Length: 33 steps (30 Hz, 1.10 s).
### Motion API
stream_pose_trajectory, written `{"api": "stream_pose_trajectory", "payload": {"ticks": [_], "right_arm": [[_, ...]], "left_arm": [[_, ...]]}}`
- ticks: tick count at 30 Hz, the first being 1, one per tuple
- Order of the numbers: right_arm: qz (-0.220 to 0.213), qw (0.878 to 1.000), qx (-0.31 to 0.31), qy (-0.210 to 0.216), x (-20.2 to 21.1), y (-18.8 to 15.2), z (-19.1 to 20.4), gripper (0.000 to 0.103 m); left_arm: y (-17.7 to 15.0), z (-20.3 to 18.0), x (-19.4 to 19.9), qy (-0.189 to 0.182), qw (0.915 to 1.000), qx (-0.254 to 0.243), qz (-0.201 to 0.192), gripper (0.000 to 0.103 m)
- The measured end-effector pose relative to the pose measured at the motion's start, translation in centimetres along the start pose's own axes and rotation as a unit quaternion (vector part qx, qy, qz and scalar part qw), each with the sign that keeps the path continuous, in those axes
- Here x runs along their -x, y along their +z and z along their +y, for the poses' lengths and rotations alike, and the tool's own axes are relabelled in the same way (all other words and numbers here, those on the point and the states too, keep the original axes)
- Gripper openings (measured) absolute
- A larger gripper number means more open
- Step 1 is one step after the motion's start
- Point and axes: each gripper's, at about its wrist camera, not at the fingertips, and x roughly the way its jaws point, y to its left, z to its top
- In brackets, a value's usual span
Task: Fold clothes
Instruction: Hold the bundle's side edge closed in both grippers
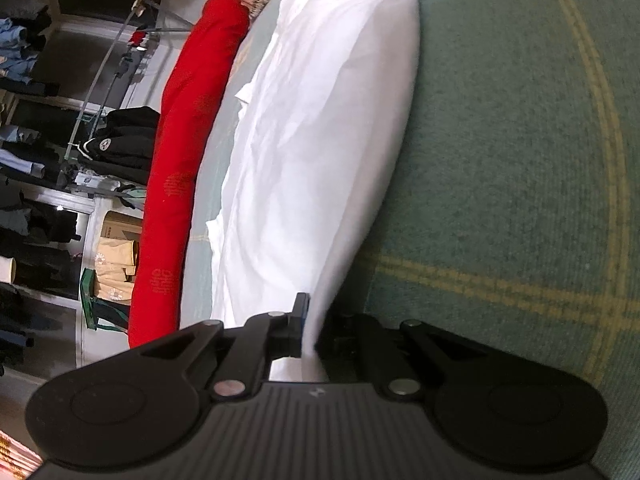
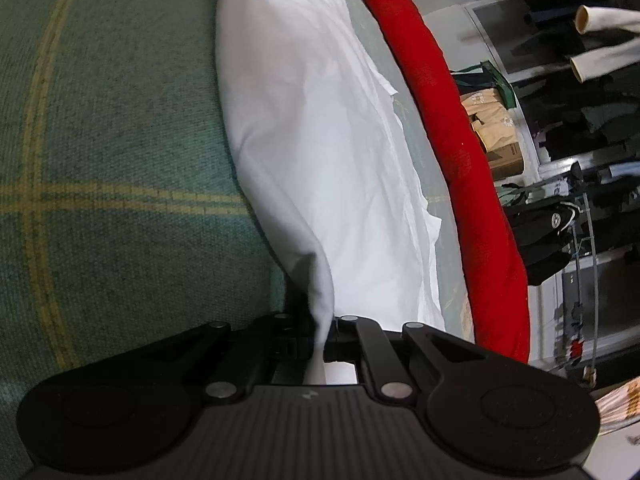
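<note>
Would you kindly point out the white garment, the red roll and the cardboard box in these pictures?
white garment (image 1: pixel 312 128): left wrist view, on its wrinkled middle.
red roll (image 2: pixel 460 148): right wrist view, on its mid length.
cardboard box (image 2: pixel 506 158): right wrist view, on its front side.

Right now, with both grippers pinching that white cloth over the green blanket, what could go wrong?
1. The left gripper and the right gripper each pinch only a thin edge of the white garment, so it might slip free during a pull.
2. The garment's loose far edge lies close to the red rolled blanket, so it might drag against it.
3. The cloth is already wrinkled and bunched; folding now could trap creases.
</note>
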Motion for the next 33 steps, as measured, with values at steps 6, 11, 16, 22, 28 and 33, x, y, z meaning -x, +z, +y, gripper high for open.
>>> {"api": "stream_pose_trajectory", "payload": {"ticks": [6, 11, 16, 22, 28, 33], "right_arm": [[-0.009, 1.000, -0.007, -0.009, 0.1, -0.2, 0.4, 0.009], [-0.004, 1.000, 0.000, -0.007, 0.2, 0.0, 0.5, 0.009], [0.002, 0.999, 0.009, -0.031, 0.3, 0.1, 1.3, 0.008], [-0.016, 0.999, 0.004, -0.032, 0.5, -0.4, 1.3, 0.008], [0.001, 0.999, 0.027, -0.040, 0.5, 0.0, 2.0, 0.008], [0.006, 0.998, 0.039, -0.040, 0.5, 0.1, 2.2, 0.008]], "left_arm": [[0.1, -0.1, -0.2, 0.001, 0.9999, -0.011, 0.004, 0.000], [0.5, -0.4, -0.4, 0.010, 0.9997, -0.021, 0.008, 0.000], [0.6, -0.6, -0.3, 0.019, 0.9995, -0.023, 0.009, 0.000], [0.7, -0.5, -0.6, 0.020, 0.9995, -0.023, 0.009, 0.000], [0.6, -0.3, -0.7, 0.024, 0.9995, -0.021, 0.006, 0.000], [0.5, -0.2, -0.8, 0.024, 0.9995, -0.021, 0.006, 0.000]]}}
